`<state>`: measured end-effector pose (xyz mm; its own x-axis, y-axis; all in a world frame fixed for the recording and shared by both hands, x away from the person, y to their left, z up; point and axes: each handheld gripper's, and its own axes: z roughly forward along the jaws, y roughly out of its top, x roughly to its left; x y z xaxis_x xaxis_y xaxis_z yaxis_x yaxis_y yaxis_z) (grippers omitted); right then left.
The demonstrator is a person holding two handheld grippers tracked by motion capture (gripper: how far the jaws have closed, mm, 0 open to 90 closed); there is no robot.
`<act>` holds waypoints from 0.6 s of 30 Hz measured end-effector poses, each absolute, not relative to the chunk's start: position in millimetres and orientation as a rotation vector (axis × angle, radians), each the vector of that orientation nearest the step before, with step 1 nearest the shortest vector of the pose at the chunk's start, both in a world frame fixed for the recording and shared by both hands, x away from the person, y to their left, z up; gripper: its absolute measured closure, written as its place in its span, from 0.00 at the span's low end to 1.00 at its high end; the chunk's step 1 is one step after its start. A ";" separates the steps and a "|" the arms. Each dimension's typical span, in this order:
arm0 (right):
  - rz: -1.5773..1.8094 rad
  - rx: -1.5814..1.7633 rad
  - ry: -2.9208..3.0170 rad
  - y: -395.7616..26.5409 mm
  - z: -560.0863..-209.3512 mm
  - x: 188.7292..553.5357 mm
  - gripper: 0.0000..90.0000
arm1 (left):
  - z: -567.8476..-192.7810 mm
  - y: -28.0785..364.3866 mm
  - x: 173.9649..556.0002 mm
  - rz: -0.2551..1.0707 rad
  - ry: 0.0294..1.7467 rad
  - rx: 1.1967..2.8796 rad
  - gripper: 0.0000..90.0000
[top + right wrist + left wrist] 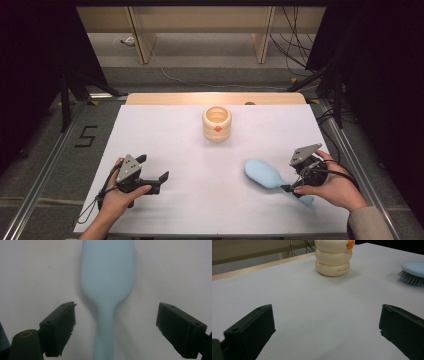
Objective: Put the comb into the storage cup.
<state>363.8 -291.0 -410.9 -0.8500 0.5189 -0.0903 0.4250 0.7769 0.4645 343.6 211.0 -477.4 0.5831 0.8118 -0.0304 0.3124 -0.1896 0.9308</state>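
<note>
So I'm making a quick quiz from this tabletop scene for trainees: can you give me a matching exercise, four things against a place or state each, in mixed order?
Things:
1. pale blue plastic hairbrush
2. cream ribbed holder with an orange dot
3. left tool
4. right tool

Places or states:
A. jaws open over bare white table
B. upright at the far middle of the table
C. lying bristles down, handle toward the person's right hand
D. jaws open either side of a handle, not touching it

Pairs: 1-C, 2-B, 3-A, 4-D
</note>
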 end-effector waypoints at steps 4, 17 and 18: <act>0.559 0.748 2.809 -286.3 -418.6 364.4 0.20 | -477.4 210.8 343.4 0.593 0.925 1.763 0.00; 0.383 0.800 2.827 -275.2 -438.8 370.1 0.27 | -477.4 210.7 343.5 0.593 0.925 1.763 0.00; 0.377 0.804 2.828 -274.7 -439.7 370.7 0.28 | -477.4 210.5 343.5 0.593 0.925 1.763 0.00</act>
<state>370.7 -274.7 -439.7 -0.8385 0.5357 -0.0997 0.4908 0.8220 0.2888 343.5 210.5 -477.4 0.5845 0.8108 -0.0298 0.3118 -0.1906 0.9308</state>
